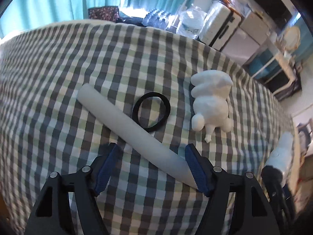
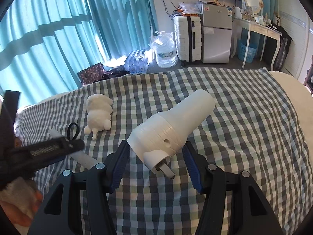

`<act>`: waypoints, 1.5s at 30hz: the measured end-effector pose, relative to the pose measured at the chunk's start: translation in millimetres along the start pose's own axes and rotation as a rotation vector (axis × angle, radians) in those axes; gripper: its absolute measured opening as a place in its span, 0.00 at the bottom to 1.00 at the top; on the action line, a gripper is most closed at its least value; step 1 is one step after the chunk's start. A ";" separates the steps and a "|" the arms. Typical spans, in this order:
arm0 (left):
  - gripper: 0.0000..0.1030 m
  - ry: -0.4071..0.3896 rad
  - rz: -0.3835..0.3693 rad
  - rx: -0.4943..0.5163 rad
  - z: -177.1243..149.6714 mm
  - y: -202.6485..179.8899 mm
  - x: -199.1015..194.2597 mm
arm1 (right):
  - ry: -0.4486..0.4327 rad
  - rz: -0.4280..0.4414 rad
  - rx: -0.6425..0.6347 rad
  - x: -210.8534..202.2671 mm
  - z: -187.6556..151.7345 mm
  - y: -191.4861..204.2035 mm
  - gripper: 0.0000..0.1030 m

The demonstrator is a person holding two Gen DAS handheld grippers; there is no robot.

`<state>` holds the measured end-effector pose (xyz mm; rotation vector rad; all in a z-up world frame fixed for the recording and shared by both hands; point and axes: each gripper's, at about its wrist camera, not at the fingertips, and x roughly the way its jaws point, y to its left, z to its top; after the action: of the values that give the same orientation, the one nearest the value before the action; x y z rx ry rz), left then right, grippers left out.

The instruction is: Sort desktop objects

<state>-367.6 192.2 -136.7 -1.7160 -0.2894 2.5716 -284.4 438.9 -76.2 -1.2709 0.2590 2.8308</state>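
Observation:
A long white cylinder (image 1: 125, 125) lies diagonally on the checked cloth (image 1: 58, 78). My left gripper (image 1: 150, 152) is open, its near end between the fingers. A black ring (image 1: 151, 112) lies just beyond it, a white animal figure (image 1: 212, 101) to the right. In the right wrist view, a white bottle-shaped part (image 2: 172, 125) with a grey stub lies between the open fingers of my right gripper (image 2: 155, 148). The figure (image 2: 99, 113), ring (image 2: 72, 130) and cylinder (image 2: 84, 159) show at left, partly behind the left gripper's body (image 2: 49, 148).
The checked cloth (image 2: 244, 127) covers a bed-like surface. Beyond its far edge stand a water jug (image 2: 164, 49), a white suitcase (image 2: 187, 39), a small fridge (image 2: 216, 31) and a white dressing table (image 2: 258, 27). Teal curtains (image 2: 58, 29) hang behind.

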 end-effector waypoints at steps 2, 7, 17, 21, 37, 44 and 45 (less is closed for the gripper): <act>0.71 0.012 0.004 -0.004 -3.1 -0.1 -3.3 | 0.000 -0.001 -0.010 2.0 0.0 0.0 0.54; 0.61 0.009 -0.024 -0.041 -10.3 9.1 -7.8 | -0.005 0.005 0.011 2.7 0.8 -4.4 0.54; 0.14 -0.047 -0.038 0.110 -23.3 7.6 -24.4 | -0.026 -0.025 -0.042 -10.5 0.1 8.8 0.54; 0.09 -0.059 -0.035 0.114 -34.5 23.4 -39.8 | -0.021 -0.025 -0.050 -13.5 -6.8 14.6 0.53; 0.74 -0.048 -0.075 -0.040 -56.3 78.6 -66.9 | -0.052 0.032 -0.038 -50.3 -18.5 25.9 0.50; 0.76 0.043 -0.068 -0.155 -49.9 75.1 -35.6 | -0.054 0.156 0.109 -45.3 -16.9 -22.4 0.56; 0.77 0.012 -0.038 -0.183 -49.8 73.2 -37.0 | -0.067 0.156 0.135 -47.8 -16.0 -32.3 0.56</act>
<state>-302.1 122.1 -134.3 -1.7623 -0.5677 2.5783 -237.7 470.2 -55.5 -1.1762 0.5607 2.9171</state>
